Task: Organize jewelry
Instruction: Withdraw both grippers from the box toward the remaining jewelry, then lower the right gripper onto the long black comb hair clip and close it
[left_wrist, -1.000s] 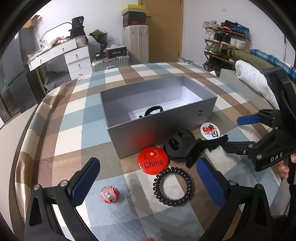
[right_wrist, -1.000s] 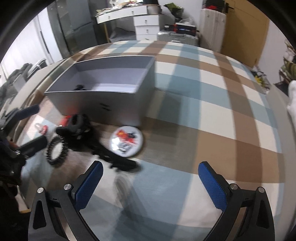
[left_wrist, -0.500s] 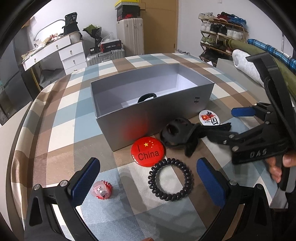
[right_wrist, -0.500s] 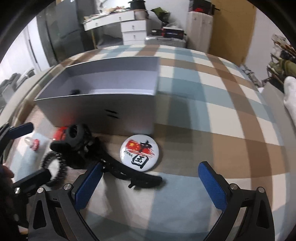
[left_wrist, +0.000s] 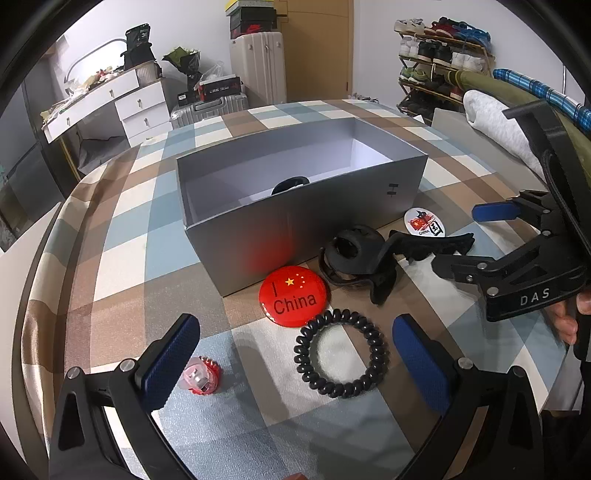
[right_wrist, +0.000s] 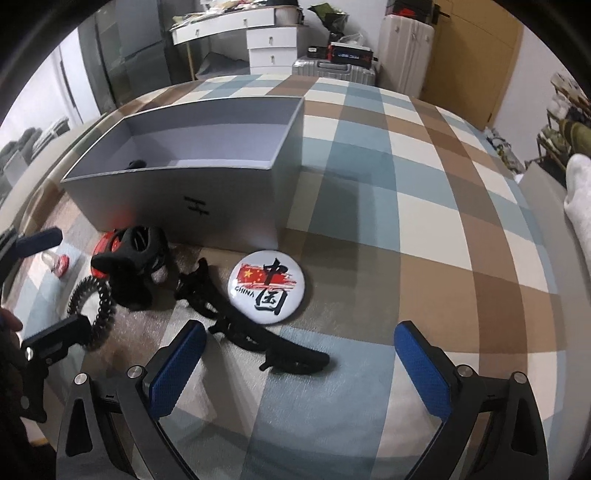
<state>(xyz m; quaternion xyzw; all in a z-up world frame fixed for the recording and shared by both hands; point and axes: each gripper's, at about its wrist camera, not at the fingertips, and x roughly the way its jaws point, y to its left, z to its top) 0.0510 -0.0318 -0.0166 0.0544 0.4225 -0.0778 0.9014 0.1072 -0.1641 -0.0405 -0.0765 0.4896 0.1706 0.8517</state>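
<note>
Left gripper (left_wrist: 295, 354): jaws spread wide, nothing between the blue pads (left_wrist: 171, 354); it hangs low over the near edge of the checked cloth (left_wrist: 122, 258). Right gripper (right_wrist: 299, 360): jaws likewise spread and empty, low over the cloth, seen in the left view with one blue pad near the white badge.

Between the left pads, on the cloth:
- Coil band (left_wrist: 340, 354), black, spiral, lying flat, nearer the right pad.
- Small red piece (left_wrist: 201, 376) with a clear pink top, just beside the left pad; its kind cannot be told.

Beyond these:
- Red badge (left_wrist: 293, 295), round, lettered "I China" with yellow stars, flat, close by the coil band and by the box's front wall.
- Round black clip (left_wrist: 354, 254), chunky, with a hole in it, just right of the red badge.
- Long black clip (right_wrist: 251, 325), toothed, curved, stretching from the round clip toward the right gripper's left pad (right_wrist: 177, 365).
- White badge (right_wrist: 269, 286), round, with a red flag, black characters and "CHINA", flat, beside the long clip and near the box's front corner.

Behind all:
- Grey box (left_wrist: 303, 218), open-topped, white floor inside. One dark item (left_wrist: 290, 182) lies in it, mostly hidden by the front wall.

Room beyond: white drawers (left_wrist: 144, 110), suitcases (left_wrist: 258, 66), shoe rack (left_wrist: 436, 62).
</note>
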